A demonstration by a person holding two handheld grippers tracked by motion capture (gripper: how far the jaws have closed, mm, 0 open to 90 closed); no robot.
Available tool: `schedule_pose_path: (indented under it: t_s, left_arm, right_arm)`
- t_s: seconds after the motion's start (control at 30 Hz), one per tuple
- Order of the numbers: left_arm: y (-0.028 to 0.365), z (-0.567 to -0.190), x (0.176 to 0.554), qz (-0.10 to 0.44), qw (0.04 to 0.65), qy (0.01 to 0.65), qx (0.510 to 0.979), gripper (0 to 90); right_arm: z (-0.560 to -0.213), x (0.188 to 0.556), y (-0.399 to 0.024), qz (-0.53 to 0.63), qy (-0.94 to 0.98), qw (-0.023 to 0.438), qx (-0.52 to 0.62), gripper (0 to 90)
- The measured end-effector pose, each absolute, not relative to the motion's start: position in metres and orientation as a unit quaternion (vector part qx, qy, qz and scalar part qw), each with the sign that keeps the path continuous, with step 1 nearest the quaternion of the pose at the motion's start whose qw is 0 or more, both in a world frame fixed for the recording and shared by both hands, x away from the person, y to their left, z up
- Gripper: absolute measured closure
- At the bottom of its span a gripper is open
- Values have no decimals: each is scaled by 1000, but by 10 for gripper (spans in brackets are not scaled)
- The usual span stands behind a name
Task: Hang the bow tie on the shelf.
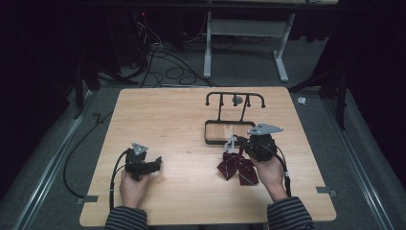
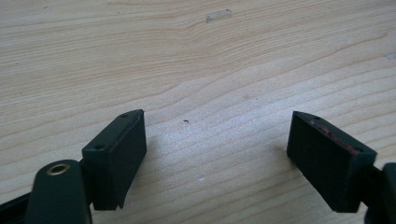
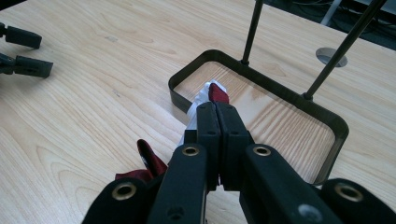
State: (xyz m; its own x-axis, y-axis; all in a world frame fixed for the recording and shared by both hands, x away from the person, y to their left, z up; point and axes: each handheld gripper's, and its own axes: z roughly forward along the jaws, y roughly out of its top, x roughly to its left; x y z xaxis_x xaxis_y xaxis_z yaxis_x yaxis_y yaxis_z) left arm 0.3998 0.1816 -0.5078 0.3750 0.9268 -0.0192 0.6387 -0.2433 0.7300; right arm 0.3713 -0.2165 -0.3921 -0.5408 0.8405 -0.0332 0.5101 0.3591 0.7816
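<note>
Risk lies in the thin grip: right gripper (image 3: 217, 109) is clenched on the bow tie's (image 1: 237, 166) white strap beside the rack (image 1: 225, 132), so the strap may slip. Left gripper (image 2: 217, 154) rests released on the table (image 1: 163, 124).

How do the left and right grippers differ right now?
The left gripper has its jaws wide apart with nothing between them; the right gripper is shut on the dark red bow tie. The left one is low over bare table near the person's side; the right one is beside the black stand's tray, with the bow tie hanging from it. Both are black two-jaw tools held by hand.
</note>
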Motion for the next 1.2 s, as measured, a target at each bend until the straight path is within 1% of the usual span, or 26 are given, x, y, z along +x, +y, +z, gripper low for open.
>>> schedule_pose_path:
  t_s: [0.67,0.97,1.2]
  left_arm:
    - [182,-508,400,216,335,516,758,203]
    - [182,-508,400,216,335,516,758,203]
    - [182,-508,400,216,335,516,758,203]
  right_arm:
    - [-380,373,-214,381,798,222,411,900]
    - [-366,375,-216,401,794,212,406,900]
    - [-358,377,-217,409,792,213,400,900]
